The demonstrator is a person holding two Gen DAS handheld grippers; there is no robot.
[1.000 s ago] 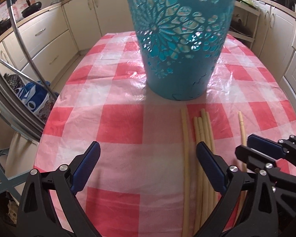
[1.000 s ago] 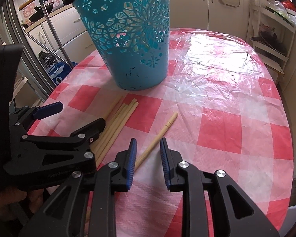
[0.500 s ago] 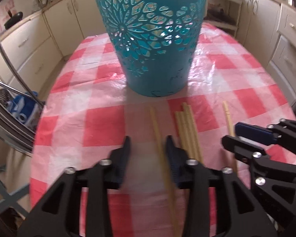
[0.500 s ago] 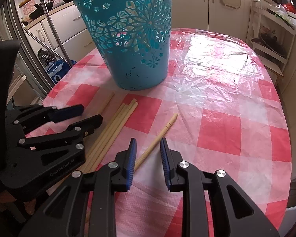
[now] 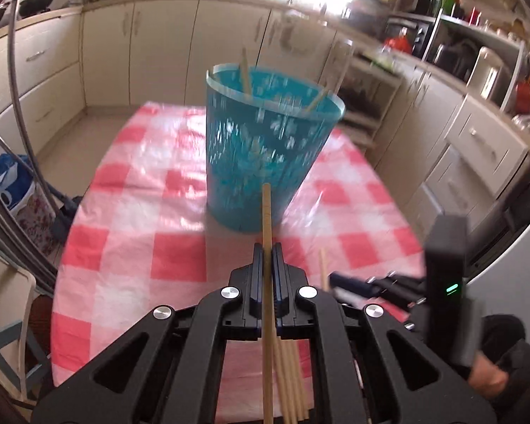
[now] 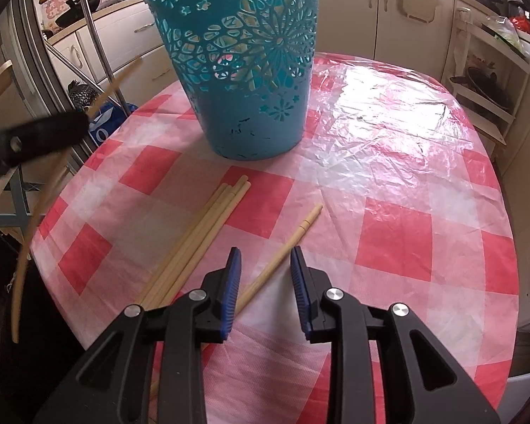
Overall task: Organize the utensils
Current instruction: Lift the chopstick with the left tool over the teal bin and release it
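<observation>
My left gripper (image 5: 268, 247) is shut on one wooden chopstick (image 5: 266, 219) and holds it raised above the table, pointing at the teal cut-out basket (image 5: 265, 155). Two chopsticks (image 5: 244, 70) stand inside the basket. Several chopsticks (image 6: 198, 240) lie bundled on the checked tablecloth in front of the basket (image 6: 243, 70). A single chopstick (image 6: 282, 251) lies between the open fingers of my right gripper (image 6: 265, 265), which sits low over the table. The left gripper (image 6: 35, 134) shows blurred at the left of the right wrist view with its chopstick (image 6: 35, 219).
The round table (image 6: 406, 176) has a red and white checked plastic cover. Kitchen cabinets (image 5: 152, 53) ring the room. A metal rack (image 6: 92, 49) and a chair (image 5: 3, 318) stand left of the table. A shelf unit (image 6: 487, 81) stands at the right.
My left gripper closed on one chopstick from beside the bundle and lifted it well above the table, backing away from the basket. My right gripper stayed in place, open over the single chopstick.
</observation>
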